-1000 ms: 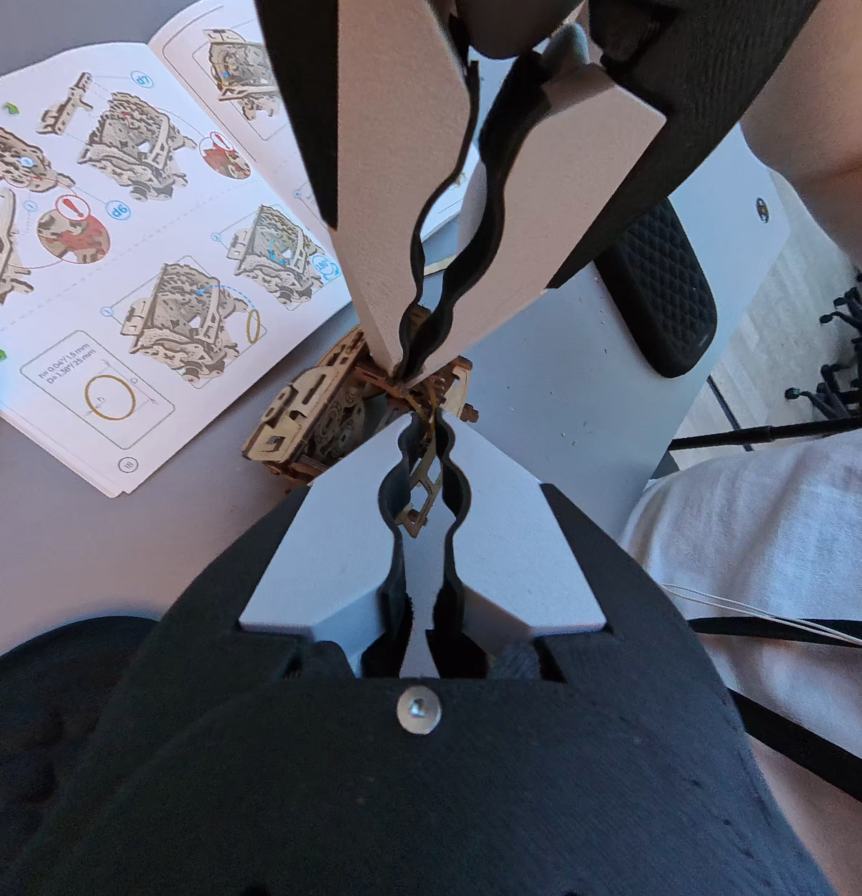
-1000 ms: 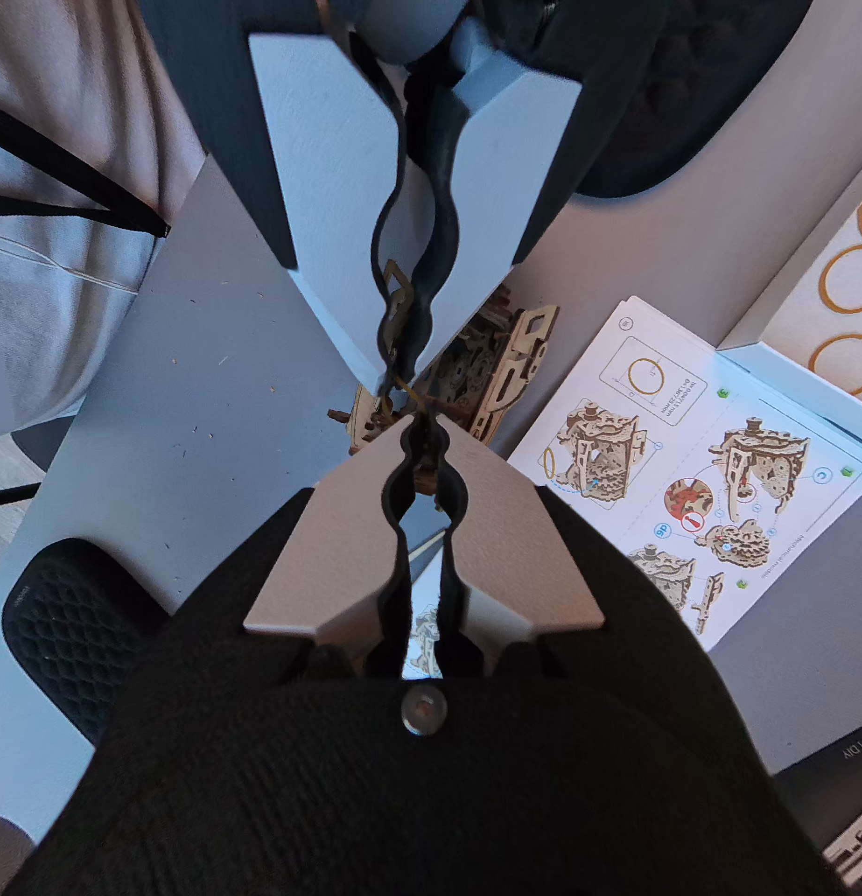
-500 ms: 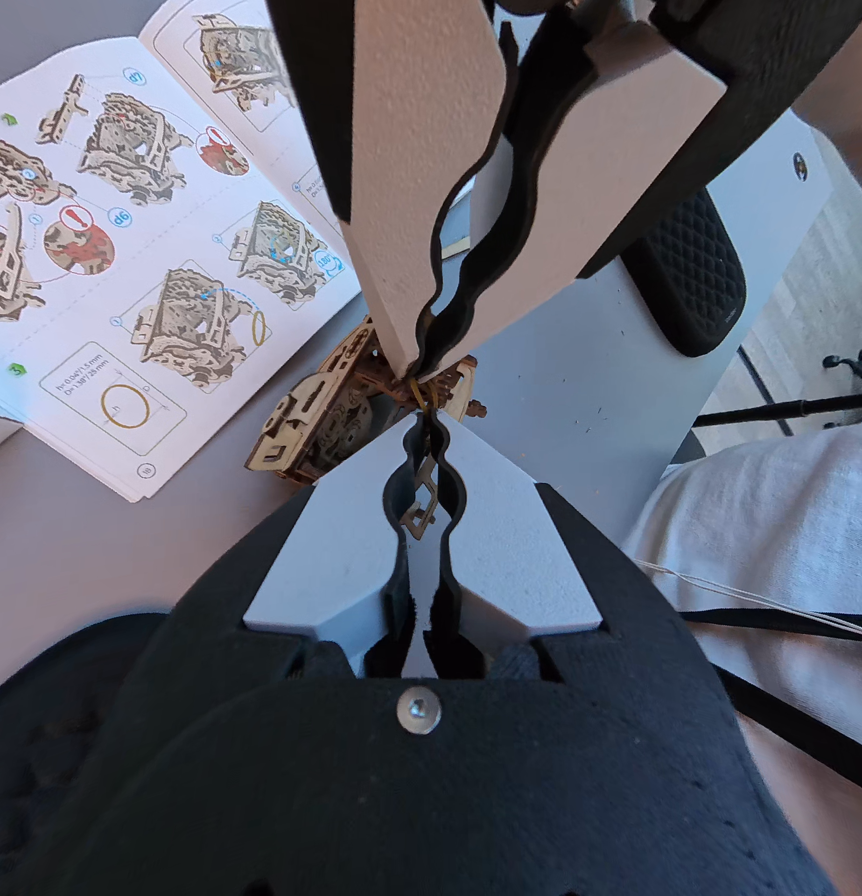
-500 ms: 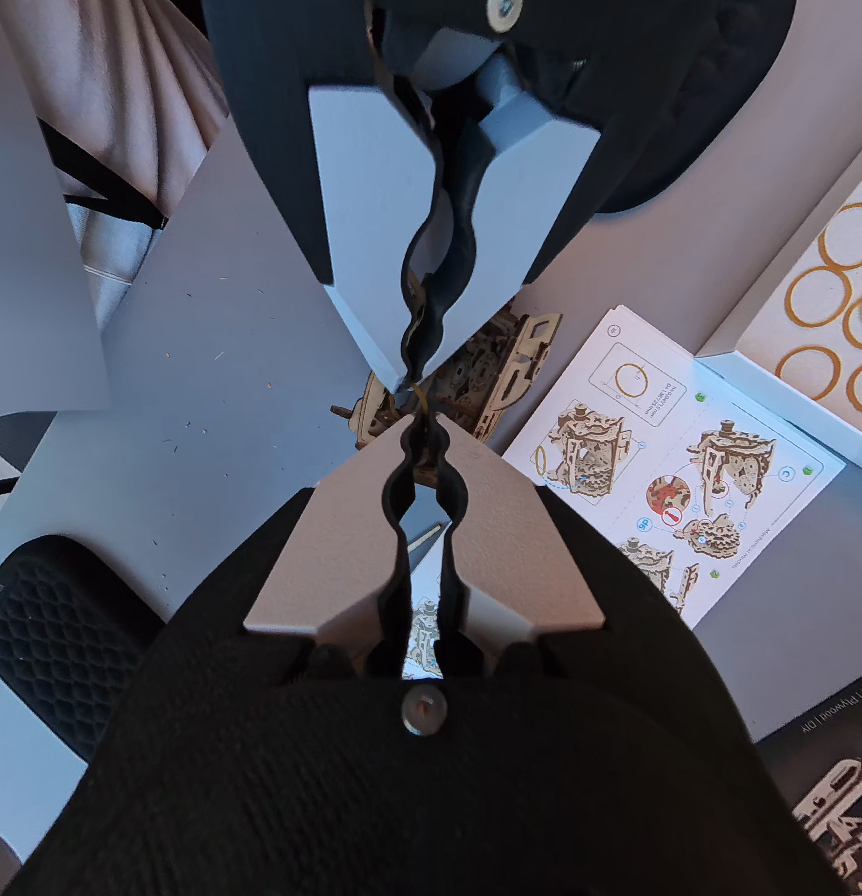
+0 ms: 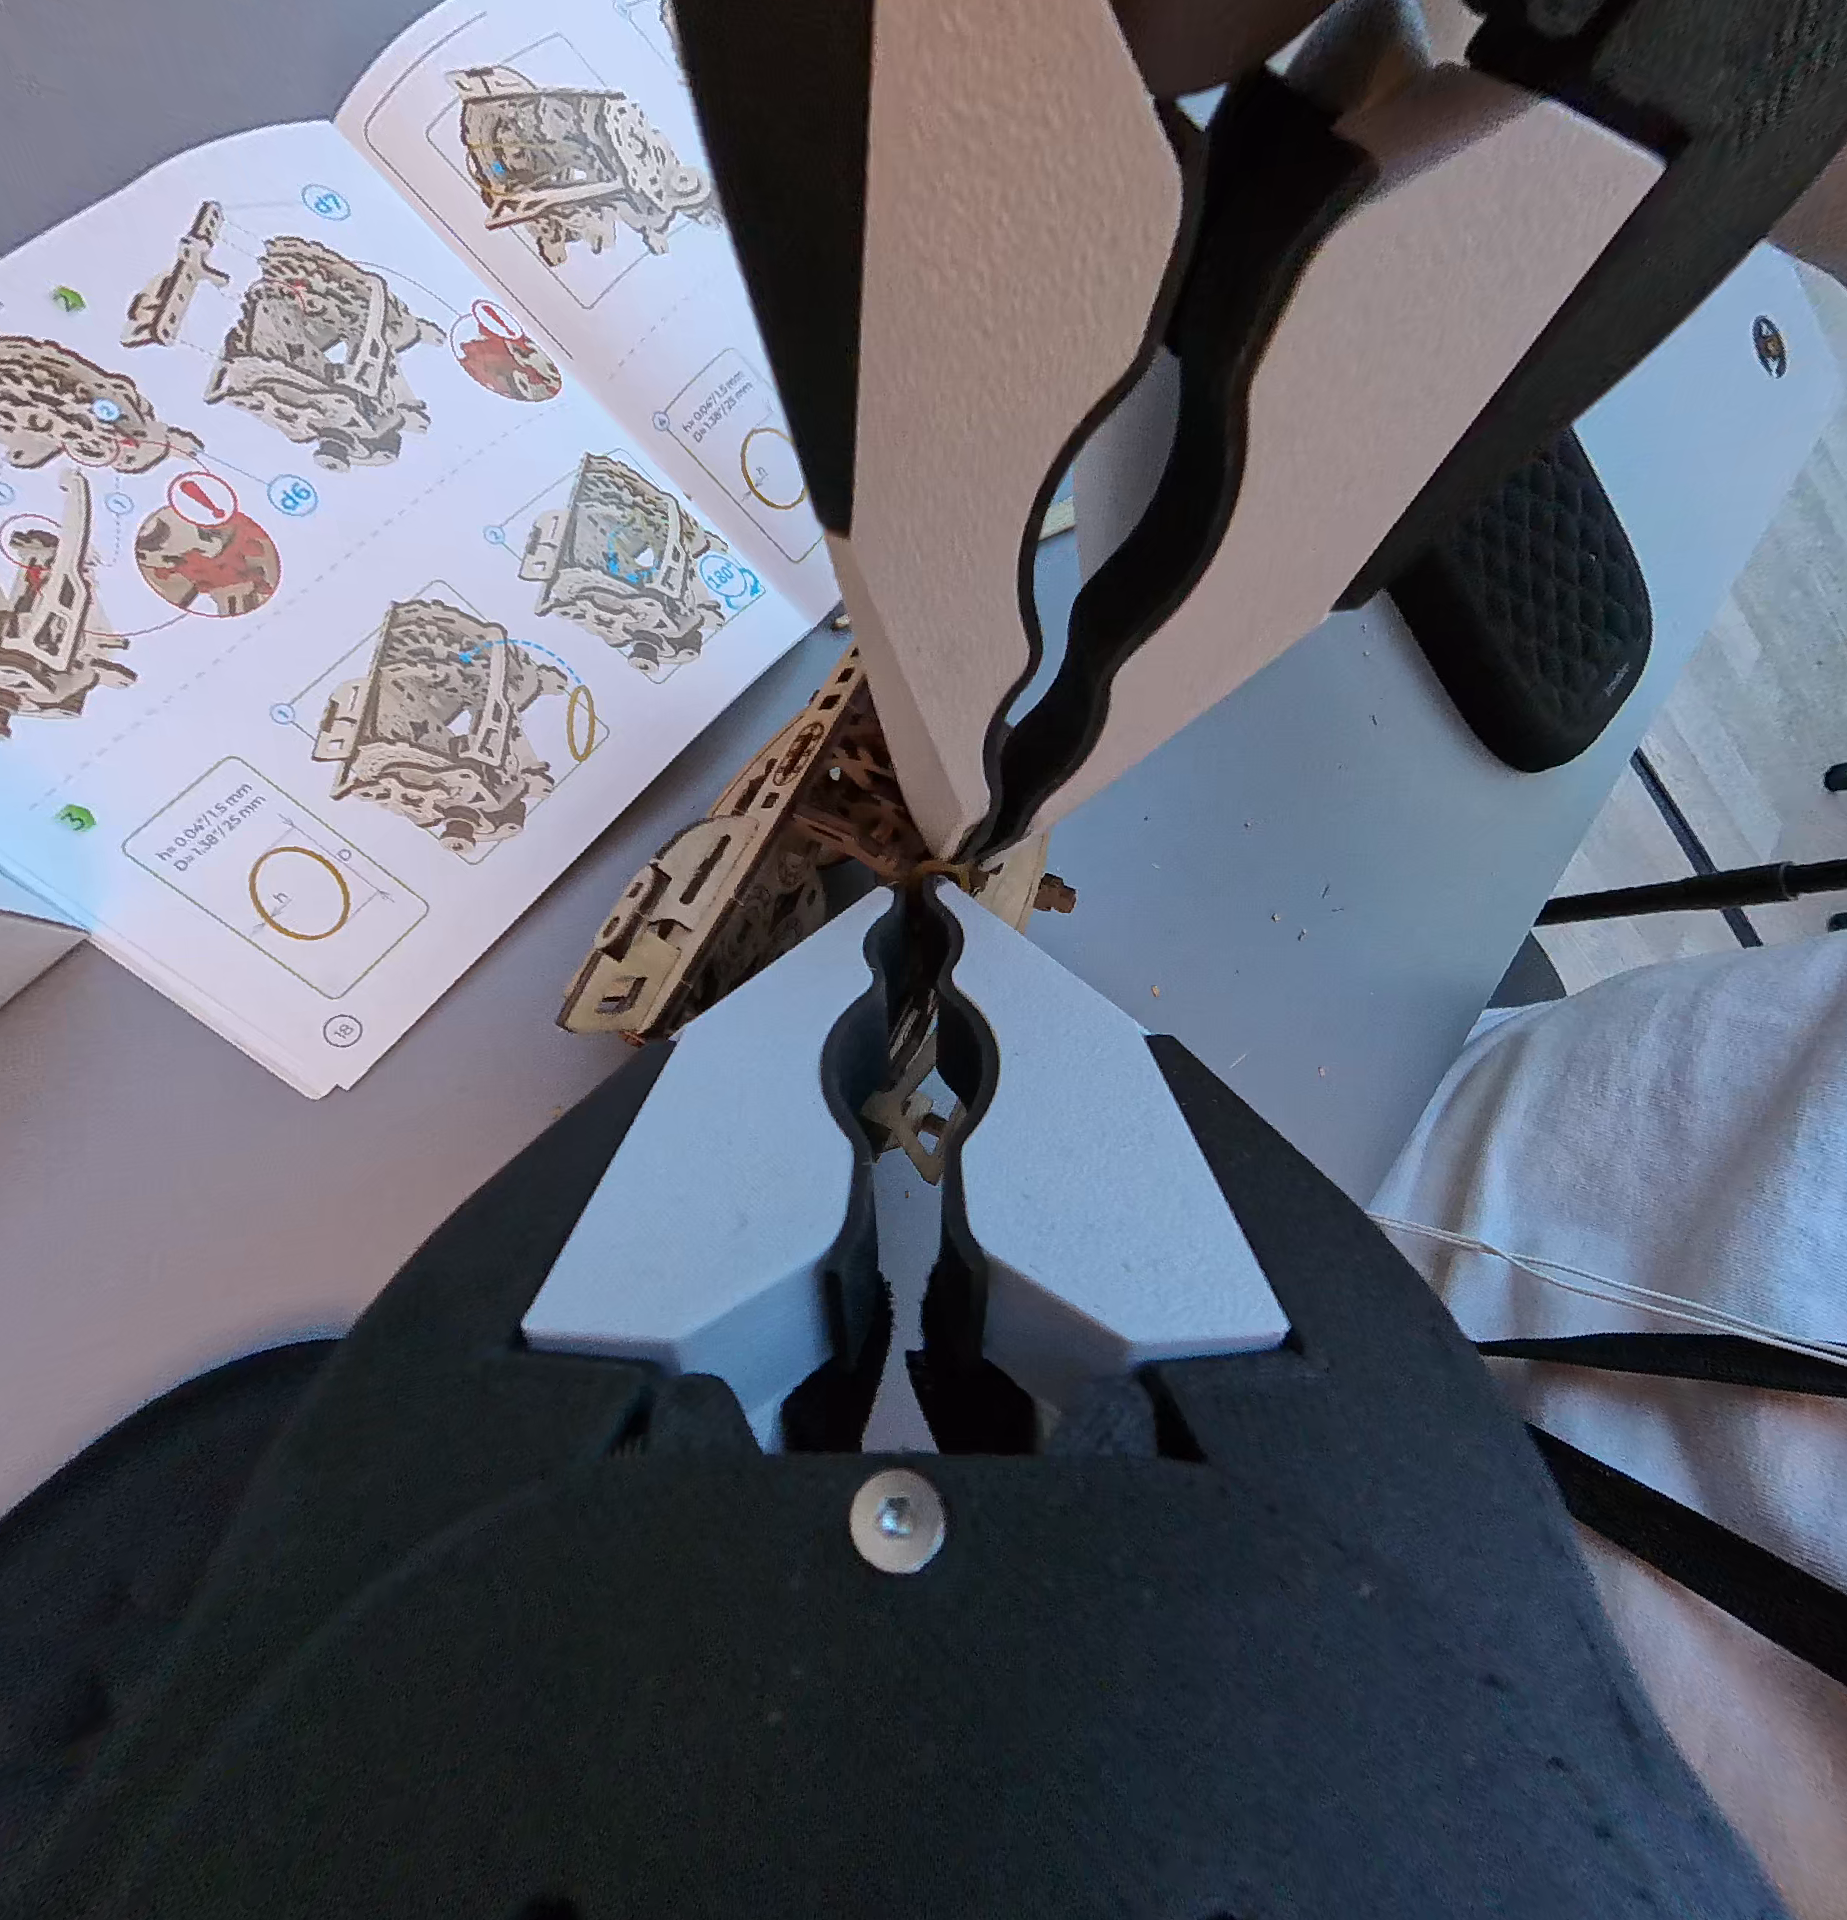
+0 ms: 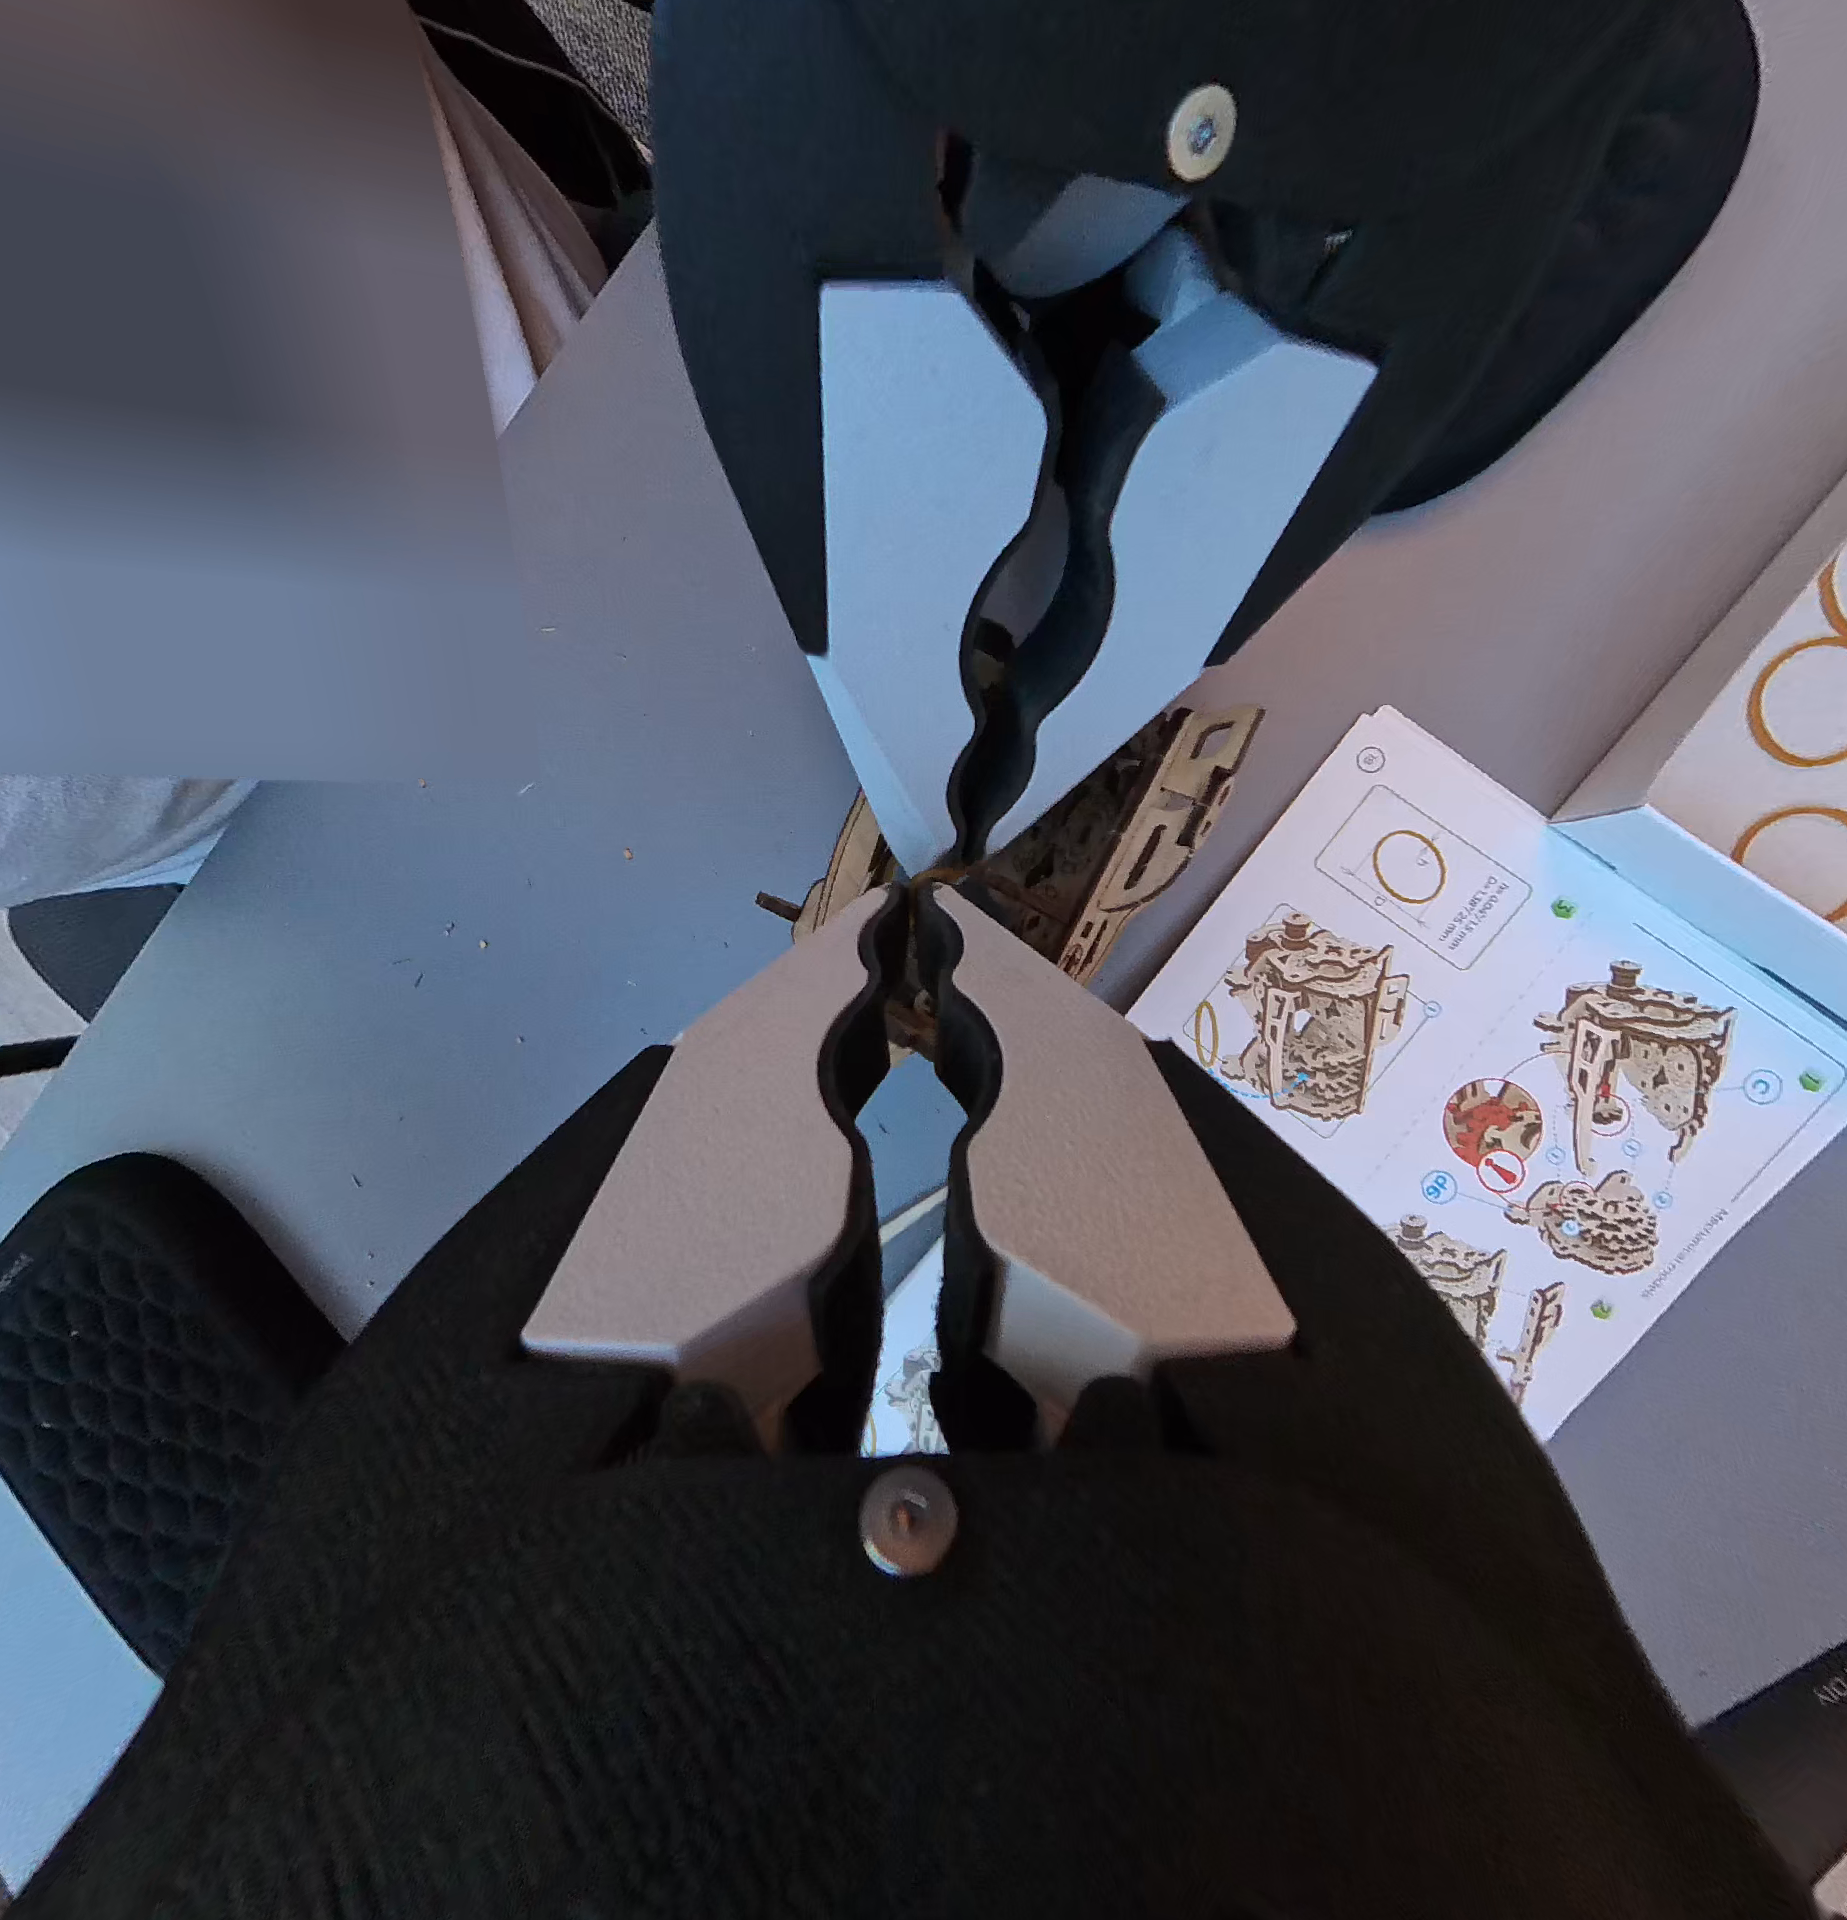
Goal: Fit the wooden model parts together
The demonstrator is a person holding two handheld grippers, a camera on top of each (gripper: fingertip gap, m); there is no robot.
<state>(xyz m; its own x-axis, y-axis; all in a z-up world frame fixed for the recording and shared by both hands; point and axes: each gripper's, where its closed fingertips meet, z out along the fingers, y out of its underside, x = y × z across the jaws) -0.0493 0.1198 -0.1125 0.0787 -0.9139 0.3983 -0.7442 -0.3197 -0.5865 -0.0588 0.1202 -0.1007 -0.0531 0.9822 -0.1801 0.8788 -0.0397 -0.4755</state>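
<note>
Squarely over the wooden model (image 5: pixel 753 883), the two grippers meet tip to tip, leaving almost no free space between them. The left gripper (image 5: pixel 917 904) has its wavy black pads drawn nearly together, pinching a small flat wooden part (image 5: pixel 914 1117) that shows in the hollow between the pads. The right gripper (image 6: pixel 914 902) is likewise pressed almost closed at the tips, where a thin yellowish rubber band (image 6: pixel 940 871) sits right at the meeting point; whether it actually grips the band or a bit of the model cannot be told.

The model, a pale laser-cut plywood assembly with slots and gear-like fretwork, lies tilted on the grey tabletop (image 5: pixel 1262 831) directly beneath the tips. Beside the model, on one side, an open instruction booklet (image 5: pixel 327 623) of glossy white paper lies flat, its near corner just short of the model. Beyond the booklet stands a white box (image 6: pixel 1729 810) holding more loops of rubber band. On the model's other side the tabletop is bare apart from scattered wood crumbs, running to its straight edge, where a quilted black pad (image 5: pixel 1521 623) overhangs. Past that edge is a person's light fabric clothing (image 5: pixel 1625 1143) with black straps.
</note>
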